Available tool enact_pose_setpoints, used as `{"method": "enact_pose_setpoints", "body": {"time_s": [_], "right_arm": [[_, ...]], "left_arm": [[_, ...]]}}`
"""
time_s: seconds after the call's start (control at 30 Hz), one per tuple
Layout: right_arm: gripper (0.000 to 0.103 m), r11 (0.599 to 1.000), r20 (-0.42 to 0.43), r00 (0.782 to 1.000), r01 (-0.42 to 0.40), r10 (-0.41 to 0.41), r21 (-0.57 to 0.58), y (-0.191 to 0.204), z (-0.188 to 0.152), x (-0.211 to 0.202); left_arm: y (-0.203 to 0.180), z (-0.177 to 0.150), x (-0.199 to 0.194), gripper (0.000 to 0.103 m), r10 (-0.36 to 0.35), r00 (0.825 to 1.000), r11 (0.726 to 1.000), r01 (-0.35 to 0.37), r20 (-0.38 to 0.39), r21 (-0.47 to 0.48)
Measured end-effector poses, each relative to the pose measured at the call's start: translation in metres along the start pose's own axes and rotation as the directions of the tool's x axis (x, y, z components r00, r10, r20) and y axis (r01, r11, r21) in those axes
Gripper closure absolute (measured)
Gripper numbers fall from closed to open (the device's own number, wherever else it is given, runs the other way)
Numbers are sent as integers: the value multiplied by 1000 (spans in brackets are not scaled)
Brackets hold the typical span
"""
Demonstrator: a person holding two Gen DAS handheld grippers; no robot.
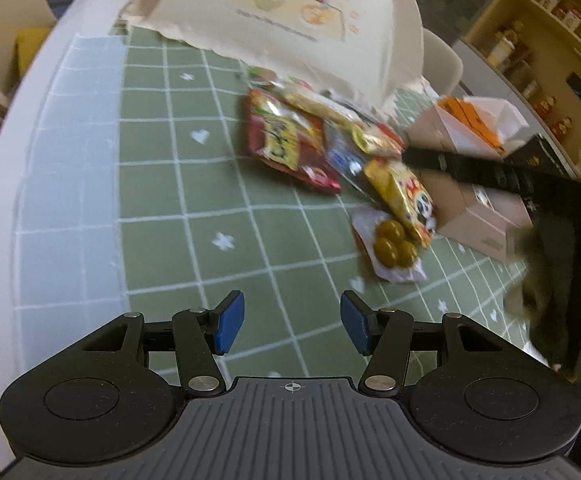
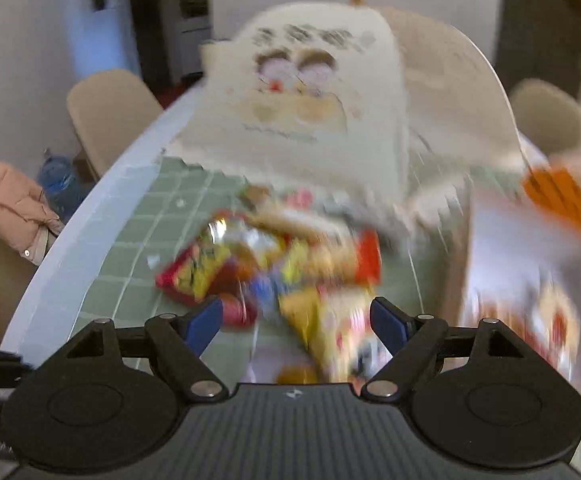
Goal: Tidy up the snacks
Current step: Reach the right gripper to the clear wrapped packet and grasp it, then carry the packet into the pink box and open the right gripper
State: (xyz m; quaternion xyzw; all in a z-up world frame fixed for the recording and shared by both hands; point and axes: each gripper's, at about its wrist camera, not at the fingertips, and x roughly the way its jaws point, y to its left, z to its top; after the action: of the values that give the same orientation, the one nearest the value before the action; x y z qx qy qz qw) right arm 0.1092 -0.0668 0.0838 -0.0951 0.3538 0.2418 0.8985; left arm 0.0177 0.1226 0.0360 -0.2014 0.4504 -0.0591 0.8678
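A pile of snack packs lies on the green checked tablecloth [image 1: 194, 208]. It includes a red pack [image 1: 286, 140], a yellow panda pack [image 1: 404, 200] and a clear pack of brown round pieces [image 1: 390, 246]. My left gripper [image 1: 292, 322] hovers open over bare cloth, short of the pile, with nothing between its blue pads. The right wrist view is blurred. There my right gripper [image 2: 296, 324] is open just above the near edge of the pile. The yellow pack [image 2: 330, 320] shows between its fingers, and the pads are not pressing it. The red pack [image 2: 194, 272] lies to its left.
A cream bag [image 1: 290, 20] with a cartoon print stands behind the pile. Cardboard boxes [image 1: 478, 216] and a white box with orange flaps [image 1: 474, 120] sit to the right. A dark blurred bar [image 1: 490, 172] reaches in from the right. Chairs [image 2: 110, 116] ring the table.
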Motion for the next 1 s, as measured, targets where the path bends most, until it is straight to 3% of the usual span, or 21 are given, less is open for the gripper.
{"method": "enact_pose_setpoints", "body": {"time_s": [0.1, 0.2, 0.4, 0.43, 0.5, 0.63, 0.77, 1.0], "right_arm": [[21, 996, 19, 998, 58, -57, -74, -3, 43, 32], [21, 995, -80, 992, 101, -102, -17, -26, 81, 87], [21, 983, -224, 966, 155, -129, 101, -62, 98, 160], [25, 982, -239, 963, 154, -124, 111, -63, 98, 166], [42, 983, -269, 958, 133, -96, 124, -62, 95, 175], [63, 992, -287, 957, 66, -33, 107, -50, 80, 162], [75, 996, -280, 959, -24, 48, 88, -40, 55, 122], [80, 984, -272, 954, -90, 129, 152, -41, 3, 52]], "left_arm": [[7, 5, -6, 44, 0, 1000, 1000, 0, 30, -12], [14, 9, -14, 44, -11, 998, 999, 13, 56, -32], [24, 16, -23, 44, -2, 998, 999, 4, 65, -35], [26, 17, -23, 44, -1, 998, 999, 4, 65, -37], [31, 18, -21, 44, 0, 998, 999, 3, 65, -45], [39, 20, -13, 45, -15, 998, 997, 20, 60, -76], [31, 22, 1, 45, -44, 998, 997, 46, 35, -67], [-5, 18, 22, 45, -112, 993, 993, 113, -39, 20]]}}
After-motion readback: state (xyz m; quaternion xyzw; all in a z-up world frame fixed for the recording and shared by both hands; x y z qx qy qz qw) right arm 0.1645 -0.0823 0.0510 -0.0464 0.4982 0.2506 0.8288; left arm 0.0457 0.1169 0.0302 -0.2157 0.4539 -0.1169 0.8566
